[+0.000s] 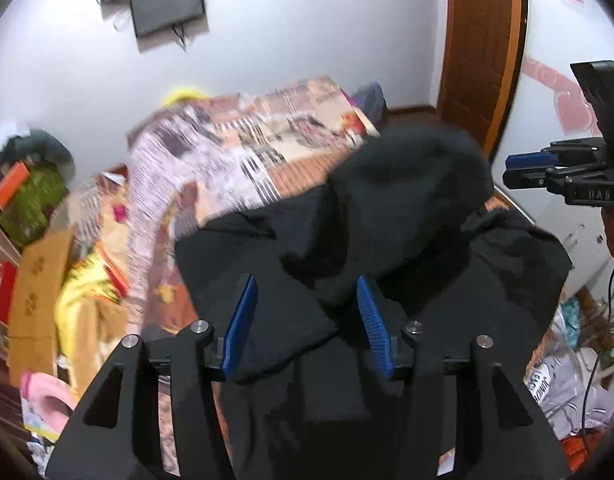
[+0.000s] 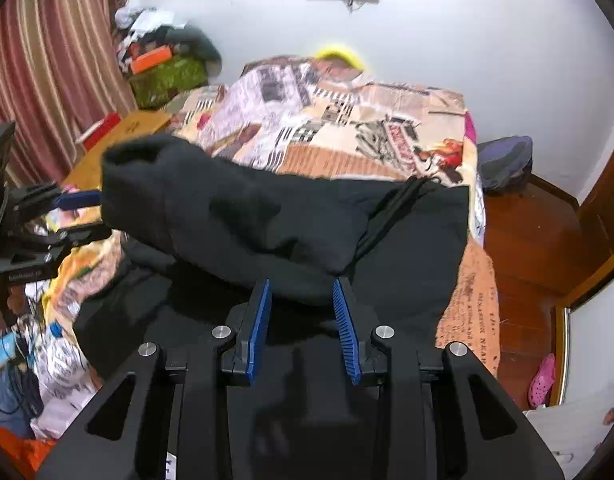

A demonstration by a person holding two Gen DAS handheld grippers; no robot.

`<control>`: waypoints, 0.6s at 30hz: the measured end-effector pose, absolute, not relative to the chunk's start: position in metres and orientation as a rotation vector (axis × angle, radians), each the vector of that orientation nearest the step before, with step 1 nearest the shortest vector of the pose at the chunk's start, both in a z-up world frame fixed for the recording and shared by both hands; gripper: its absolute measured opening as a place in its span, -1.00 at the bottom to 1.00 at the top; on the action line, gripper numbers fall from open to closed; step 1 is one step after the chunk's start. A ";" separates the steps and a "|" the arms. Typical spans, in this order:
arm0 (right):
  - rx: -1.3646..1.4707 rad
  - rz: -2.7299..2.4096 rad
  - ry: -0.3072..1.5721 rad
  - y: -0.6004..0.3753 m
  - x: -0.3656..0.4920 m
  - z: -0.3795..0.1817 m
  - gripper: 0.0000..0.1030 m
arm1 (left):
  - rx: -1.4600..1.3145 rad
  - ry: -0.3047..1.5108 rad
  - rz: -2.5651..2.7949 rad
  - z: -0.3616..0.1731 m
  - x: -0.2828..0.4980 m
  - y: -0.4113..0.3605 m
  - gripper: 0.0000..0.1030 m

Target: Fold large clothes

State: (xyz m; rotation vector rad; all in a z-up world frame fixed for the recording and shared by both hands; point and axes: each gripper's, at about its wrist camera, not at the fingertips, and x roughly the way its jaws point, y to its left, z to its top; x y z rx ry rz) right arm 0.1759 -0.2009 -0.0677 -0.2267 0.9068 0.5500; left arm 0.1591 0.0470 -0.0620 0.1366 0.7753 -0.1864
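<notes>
A: Starting at the left, what is there?

B: A striped curtain (image 2: 47, 60), then a heap of boxes and clothes (image 2: 163, 60) against the white wall, beside the bed (image 2: 347, 132) with its newspaper-print cover.

A: And the left tool (image 1: 307, 292)?

B: Its blue fingers (image 1: 241, 320) stand apart over the near edge of the black garment (image 1: 387, 216). The right wrist view shows that tool from the side, its tips touching a lifted, bunched fold of the cloth, though I cannot tell whether it grips.

A: Where does the garment lie?

B: Spread on the near end of the bed, one thick fold raised across the middle.

A: The right tool (image 2: 303, 288)?

B: Its fingers (image 2: 345, 320) are apart too, with the lower edge of that fold between their tips. Past it, wooden floor (image 2: 527, 240), a pink shoe (image 2: 543, 380) and a brown door (image 1: 483, 40).
</notes>
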 end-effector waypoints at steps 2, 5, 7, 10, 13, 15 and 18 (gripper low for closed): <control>-0.191 0.550 0.881 -0.204 0.177 -0.057 -0.44 | 0.122 0.735 -0.171 -0.051 0.159 0.055 0.18; -0.156 0.546 0.841 -0.203 0.180 -0.043 -0.39 | 0.065 0.695 -0.161 -0.035 0.167 0.065 0.22; -0.145 0.546 0.817 -0.198 0.184 -0.038 -0.22 | 0.010 0.696 -0.170 -0.031 0.175 0.067 0.22; -0.116 0.557 0.804 -0.188 0.189 -0.039 -0.09 | -0.066 0.725 -0.214 -0.041 0.190 0.065 0.23; -0.104 0.584 0.844 -0.176 0.193 -0.054 -0.09 | -0.088 0.785 -0.234 -0.063 0.204 0.054 0.23; -0.123 0.587 0.878 -0.170 0.192 -0.069 -0.09 | -0.091 0.827 -0.245 -0.080 0.209 0.046 0.23; -0.175 0.576 0.931 -0.163 0.190 -0.093 -0.09 | -0.075 0.876 -0.252 -0.104 0.211 0.035 0.23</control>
